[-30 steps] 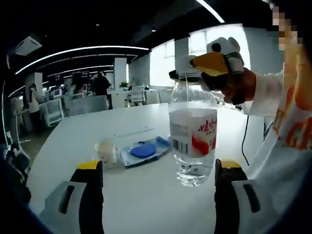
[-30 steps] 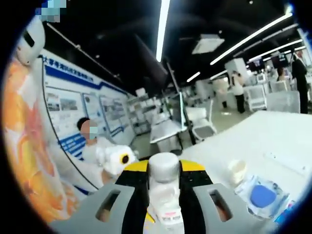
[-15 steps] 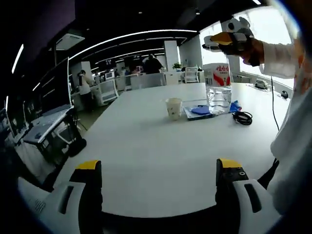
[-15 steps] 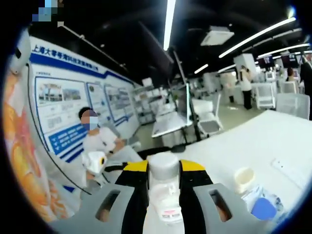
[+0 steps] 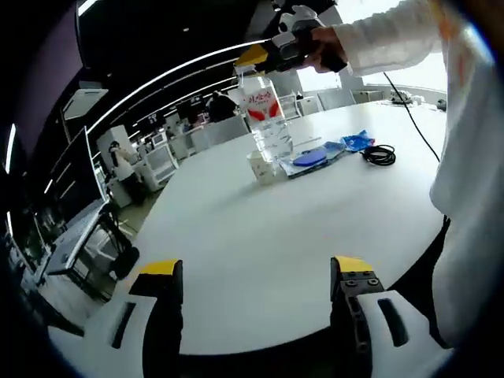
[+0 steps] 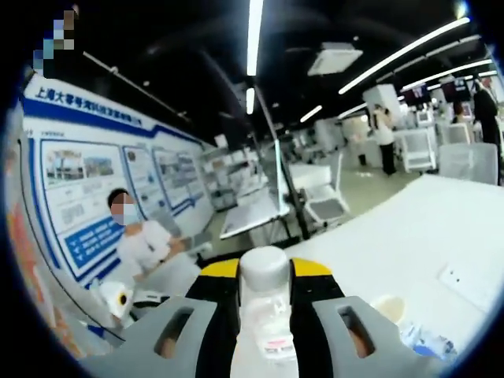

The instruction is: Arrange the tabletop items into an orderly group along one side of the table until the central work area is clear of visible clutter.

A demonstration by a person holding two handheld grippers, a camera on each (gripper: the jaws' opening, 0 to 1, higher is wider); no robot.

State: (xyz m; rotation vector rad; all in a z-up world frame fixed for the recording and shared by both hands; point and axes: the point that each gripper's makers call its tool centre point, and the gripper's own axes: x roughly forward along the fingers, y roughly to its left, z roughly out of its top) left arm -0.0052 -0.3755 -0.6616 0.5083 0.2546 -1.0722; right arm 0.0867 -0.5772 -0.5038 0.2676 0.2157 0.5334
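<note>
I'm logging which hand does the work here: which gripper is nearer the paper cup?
Right. The right gripper holds the water bottle by its neck just beside the paper cup. The left gripper is open at the table's near edge, far from it.

Wide bare table (image 5: 260, 252) ahead of the open left gripper (image 5: 256, 272), free to pass. Far side crowded: cup (image 5: 258, 166), bottle (image 5: 268, 118) hanging from the right gripper (image 5: 264, 57), blue pad (image 5: 309, 159), cable coil (image 5: 379, 155).
</note>
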